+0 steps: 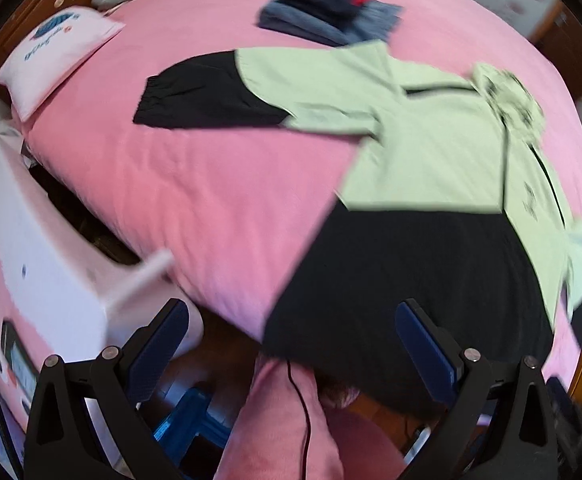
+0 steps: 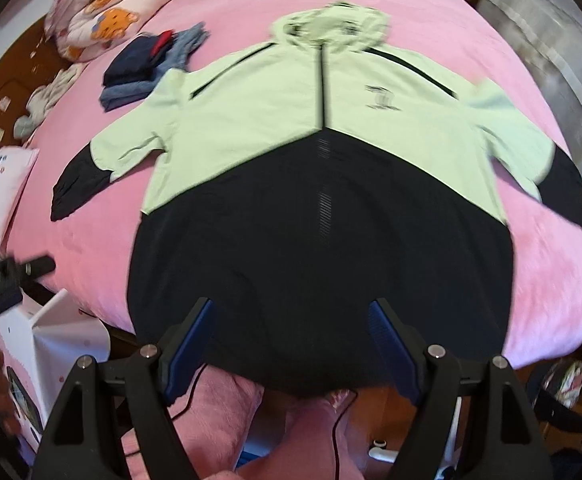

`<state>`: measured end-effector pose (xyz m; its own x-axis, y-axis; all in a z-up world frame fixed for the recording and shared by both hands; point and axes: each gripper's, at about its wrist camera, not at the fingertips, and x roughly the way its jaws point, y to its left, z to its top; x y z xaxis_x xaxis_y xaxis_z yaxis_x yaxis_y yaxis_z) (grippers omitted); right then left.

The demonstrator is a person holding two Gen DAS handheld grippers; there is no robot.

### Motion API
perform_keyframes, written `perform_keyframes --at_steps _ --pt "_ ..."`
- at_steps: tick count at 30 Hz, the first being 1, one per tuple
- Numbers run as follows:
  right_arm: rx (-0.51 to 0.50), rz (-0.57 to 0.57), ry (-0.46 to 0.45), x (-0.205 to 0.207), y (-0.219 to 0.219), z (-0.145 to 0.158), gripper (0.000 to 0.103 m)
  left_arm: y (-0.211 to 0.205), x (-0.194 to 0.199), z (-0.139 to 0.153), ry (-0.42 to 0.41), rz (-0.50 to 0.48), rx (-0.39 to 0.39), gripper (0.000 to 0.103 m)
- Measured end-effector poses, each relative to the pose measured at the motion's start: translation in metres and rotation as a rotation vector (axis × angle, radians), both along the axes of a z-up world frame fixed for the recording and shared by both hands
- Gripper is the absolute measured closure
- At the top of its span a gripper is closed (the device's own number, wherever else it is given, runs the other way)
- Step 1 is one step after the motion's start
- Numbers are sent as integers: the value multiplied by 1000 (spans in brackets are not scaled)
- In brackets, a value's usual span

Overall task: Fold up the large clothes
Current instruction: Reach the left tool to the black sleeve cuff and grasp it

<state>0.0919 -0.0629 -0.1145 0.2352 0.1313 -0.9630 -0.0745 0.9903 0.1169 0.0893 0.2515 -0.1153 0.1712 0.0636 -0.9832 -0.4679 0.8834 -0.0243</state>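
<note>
A large hooded jacket [image 2: 311,140], pale green on top and black below, lies spread front-up on the pink bed [image 2: 431,8] with both sleeves out. Its black hem hangs over the bed's near edge. My right gripper [image 2: 291,312] stands open just above that hem, nothing between its fingers. In the left wrist view the same jacket [image 1: 431,152] fills the right side, its left sleeve with black cuff [image 1: 195,92] stretched leftward. My left gripper [image 1: 291,312] is open, hovering off the bed's near-left edge beside the black hem. The left gripper [image 2: 11,272] also shows at the right view's left edge.
A folded stack of dark blue and denim clothes [image 1: 327,8] sits beyond the jacket. A white pillow [image 1: 55,52] and a cartoon-print quilt [image 2: 103,12] lie at the bed's head. A white and pink box [image 1: 31,280] stands beside the bed at left. A person's pink-trousered legs [image 2: 219,412] are below.
</note>
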Motion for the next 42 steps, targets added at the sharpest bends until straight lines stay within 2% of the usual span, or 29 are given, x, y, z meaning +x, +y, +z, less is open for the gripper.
perform_keyframes --at_steps 8,13,17,20,23,25,28,31,32,33,36,38,42 --pt "-62 127 24 50 106 -31 24 117 67 -44 35 115 -95 1" --pt "-70 159 55 71 152 -53 24 191 97 -87 -15 237 -228 1" --pt "-113 158 37 88 187 -68 24 250 107 -125 -59 407 -284 10" --pt "-87 173 46 99 208 -81 24 286 104 -155 -91 542 -303 15" --pt "-65 205 48 110 229 -93 24 308 99 -181 -123 617 -308 27" --pt "-61 195 44 117 238 -99 24 320 92 -194 -166 665 -302 29" --pt "11 156 66 126 242 -109 24 331 86 -203 -274 702 -300 29" --pt "30 131 73 128 240 -114 24 337 90 -206 -320 703 -267 33" --pt "44 120 80 127 237 -117 24 338 92 -205 -328 701 -245 43" --pt "53 115 89 126 235 -118 24 339 93 -204 -331 696 -225 59" --pt "67 102 127 123 224 -125 24 340 96 -196 -396 657 -220 81" --pt "64 100 130 120 213 -125 24 334 103 -185 -418 621 -208 87" --pt "66 103 121 121 196 -122 30 315 113 -146 -497 578 -160 90"
